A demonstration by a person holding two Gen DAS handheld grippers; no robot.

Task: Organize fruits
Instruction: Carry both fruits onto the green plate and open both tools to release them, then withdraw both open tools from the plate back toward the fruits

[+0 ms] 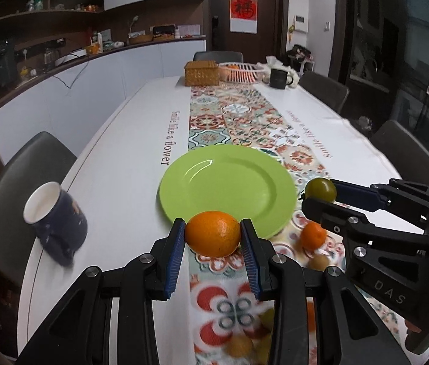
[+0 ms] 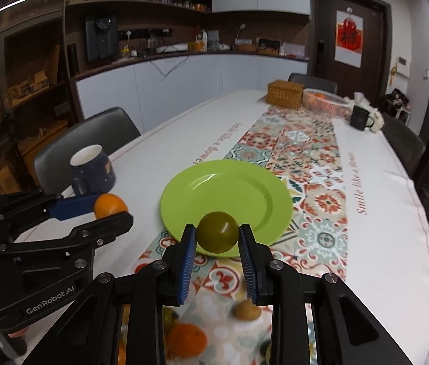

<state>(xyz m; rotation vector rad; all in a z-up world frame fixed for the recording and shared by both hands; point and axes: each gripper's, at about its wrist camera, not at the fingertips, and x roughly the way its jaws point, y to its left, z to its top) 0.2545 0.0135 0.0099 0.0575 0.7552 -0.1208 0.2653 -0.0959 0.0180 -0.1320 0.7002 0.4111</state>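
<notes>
Left gripper [image 1: 213, 234] clamped on an orange [image 1: 213, 233] just short of the green plate [image 1: 226, 182] ahead of its fingertips, right gripper [image 2: 217, 237] clamped on a green fruit [image 2: 217, 231] over the plate's near rim.

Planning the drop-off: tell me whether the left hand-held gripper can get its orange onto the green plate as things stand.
Probably yes. The left hand-held gripper holds the orange at the green plate's near rim, the plate is bare, and nothing lies between.
</notes>
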